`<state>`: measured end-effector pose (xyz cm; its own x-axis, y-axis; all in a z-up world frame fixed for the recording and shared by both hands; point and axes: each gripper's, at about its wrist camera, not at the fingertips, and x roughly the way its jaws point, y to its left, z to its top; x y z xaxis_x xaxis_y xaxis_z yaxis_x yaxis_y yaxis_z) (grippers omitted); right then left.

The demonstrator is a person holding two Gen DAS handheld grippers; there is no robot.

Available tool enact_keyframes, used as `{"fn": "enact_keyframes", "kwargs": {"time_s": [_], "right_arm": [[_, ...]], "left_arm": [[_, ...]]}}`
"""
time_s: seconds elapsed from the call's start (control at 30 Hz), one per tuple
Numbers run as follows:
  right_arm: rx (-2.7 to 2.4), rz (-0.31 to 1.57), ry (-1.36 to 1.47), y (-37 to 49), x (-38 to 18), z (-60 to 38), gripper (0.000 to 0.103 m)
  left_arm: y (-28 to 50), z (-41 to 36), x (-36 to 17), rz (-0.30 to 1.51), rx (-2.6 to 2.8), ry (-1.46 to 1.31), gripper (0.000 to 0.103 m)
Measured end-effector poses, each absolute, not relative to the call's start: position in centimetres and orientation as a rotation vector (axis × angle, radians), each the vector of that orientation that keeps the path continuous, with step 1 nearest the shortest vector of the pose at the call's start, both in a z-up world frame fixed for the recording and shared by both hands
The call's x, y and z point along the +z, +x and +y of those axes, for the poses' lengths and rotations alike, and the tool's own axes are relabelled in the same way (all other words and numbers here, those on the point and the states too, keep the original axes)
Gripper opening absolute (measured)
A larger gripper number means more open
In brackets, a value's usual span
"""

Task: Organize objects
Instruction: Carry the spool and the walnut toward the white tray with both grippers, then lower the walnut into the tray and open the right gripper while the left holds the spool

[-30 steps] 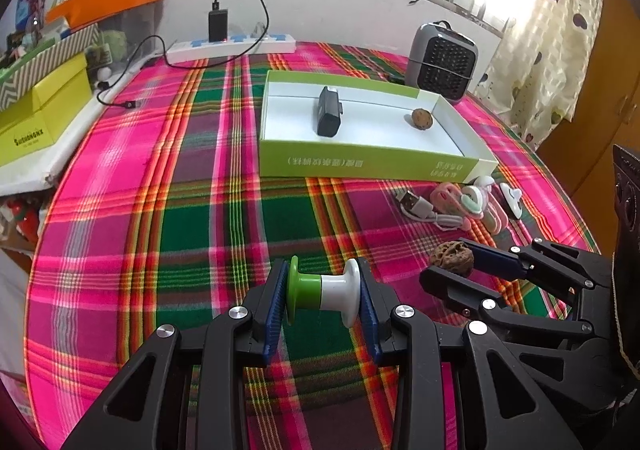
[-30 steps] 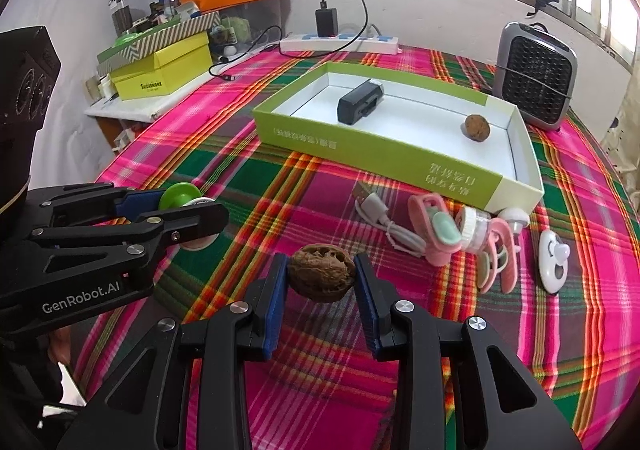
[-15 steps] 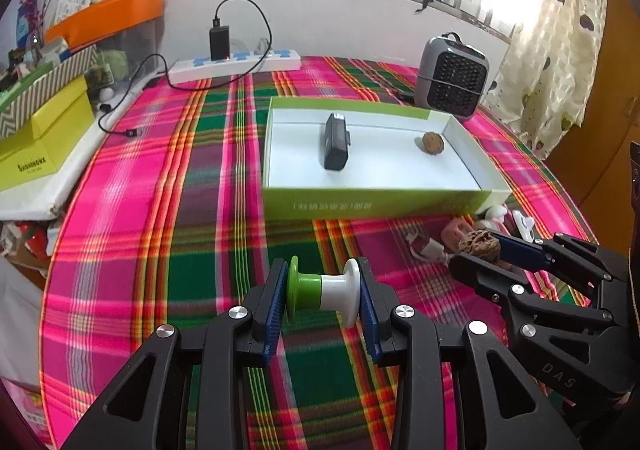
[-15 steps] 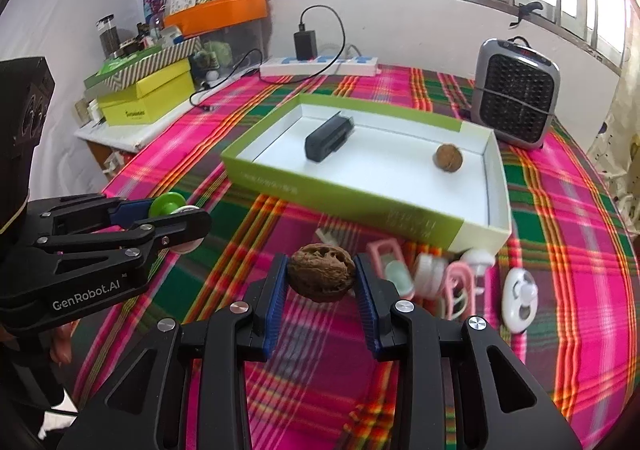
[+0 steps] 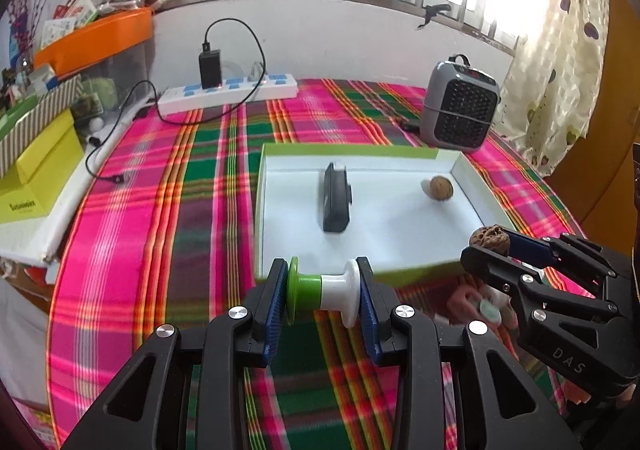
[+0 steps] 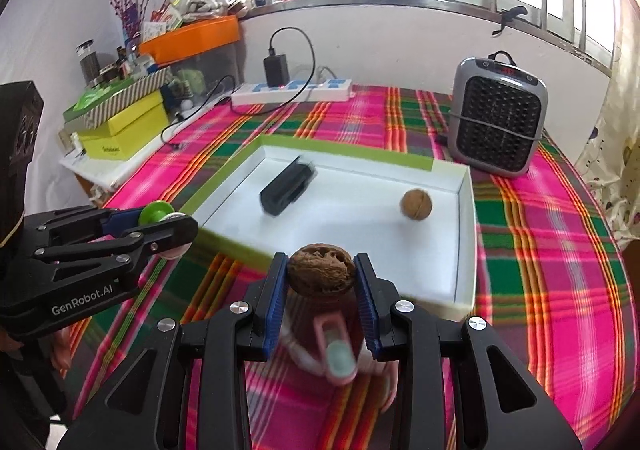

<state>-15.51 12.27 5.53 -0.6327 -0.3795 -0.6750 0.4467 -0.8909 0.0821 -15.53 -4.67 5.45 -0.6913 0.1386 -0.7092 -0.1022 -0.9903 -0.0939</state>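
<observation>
My left gripper (image 5: 322,300) is shut on a green and white spool (image 5: 322,293), held crosswise above the cloth just in front of the green-rimmed white box (image 5: 400,226). My right gripper (image 6: 321,286) is shut on a wrinkled brown walnut (image 6: 321,274) above the box's near wall (image 6: 240,250). Inside the box lie a black charger block (image 5: 336,197) and a smooth round walnut (image 5: 441,188). The right gripper with its walnut (image 5: 490,237) shows at the right of the left wrist view. The left gripper with its spool (image 6: 155,212) shows at the left of the right wrist view.
Pink and white small items (image 6: 336,354) lie on the plaid tablecloth (image 5: 168,210) under my right gripper. A grey heater (image 6: 496,114) stands behind the box on the right. A power strip (image 5: 228,94) with a plugged charger lies by the wall. Yellow boxes (image 5: 36,174) stack at the left.
Both grippers have risen and moved forward toward the box, each keeping its object. The pink items that lay ahead of the right gripper now lie beneath it.
</observation>
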Motion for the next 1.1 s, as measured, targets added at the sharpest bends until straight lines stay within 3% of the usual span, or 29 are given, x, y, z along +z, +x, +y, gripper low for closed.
{"fn": "enact_keyframes", "kwargs": {"time_s": [1.1], "right_arm": [[-2.467, 0.155, 1.159, -26.6, 3.1, 9.9, 0.034]], "left_arm": [[-27.3, -5.0, 2.9, -0.072, 2.734, -1.269, 0.031]]}}
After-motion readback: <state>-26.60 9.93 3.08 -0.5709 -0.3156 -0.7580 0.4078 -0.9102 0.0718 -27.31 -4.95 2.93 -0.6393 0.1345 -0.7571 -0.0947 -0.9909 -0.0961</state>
